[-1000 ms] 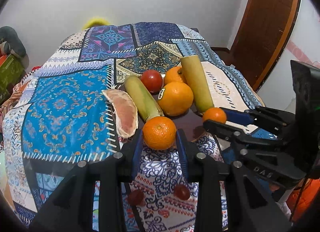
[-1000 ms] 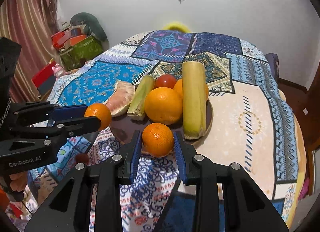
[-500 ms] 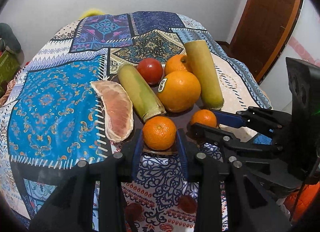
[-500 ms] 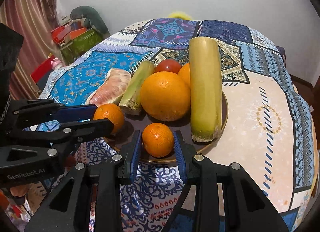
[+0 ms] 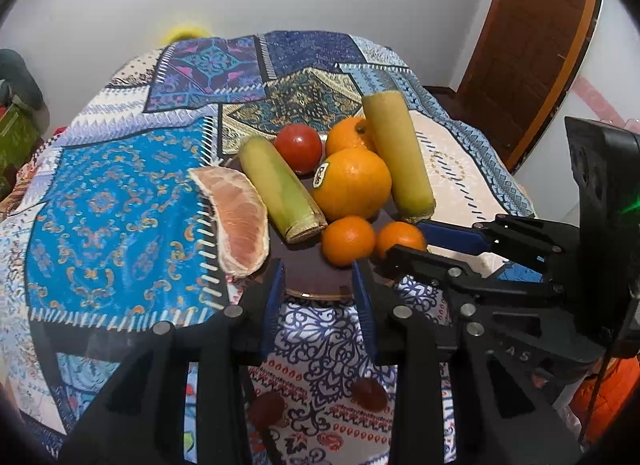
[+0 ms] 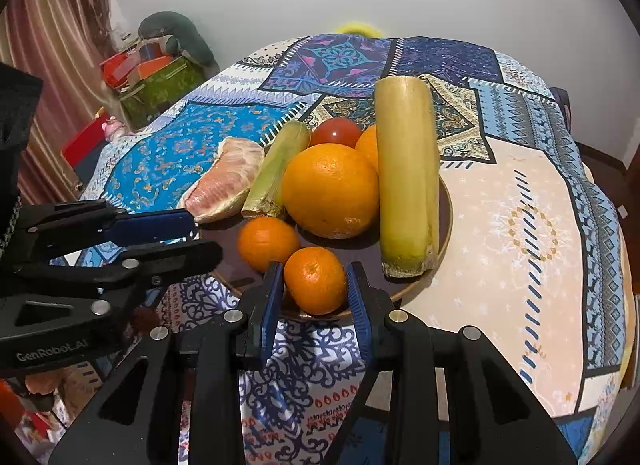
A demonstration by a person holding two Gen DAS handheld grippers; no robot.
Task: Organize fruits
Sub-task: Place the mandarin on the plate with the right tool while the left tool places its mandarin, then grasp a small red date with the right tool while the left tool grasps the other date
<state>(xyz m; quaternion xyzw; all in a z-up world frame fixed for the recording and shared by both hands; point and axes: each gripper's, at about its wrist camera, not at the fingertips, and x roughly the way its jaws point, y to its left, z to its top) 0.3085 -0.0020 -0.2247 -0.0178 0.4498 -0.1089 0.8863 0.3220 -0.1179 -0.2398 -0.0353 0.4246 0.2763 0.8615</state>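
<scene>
The left gripper (image 5: 318, 285) stands with jaws parted and empty behind its mandarin (image 5: 348, 240) on the plate (image 5: 316, 285), while the right gripper (image 6: 312, 289) jaws still flank the second mandarin (image 6: 315, 280) on both sides.

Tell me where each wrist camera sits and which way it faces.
Left wrist: on the left gripper, looking down over the dark round plate of fruit toward the brown wooden door; shows its own fingers and the right gripper.
Right wrist: on the right gripper, facing that plate toward the striped curtain; shows the left gripper.
Shared: plate, large orange.
</scene>
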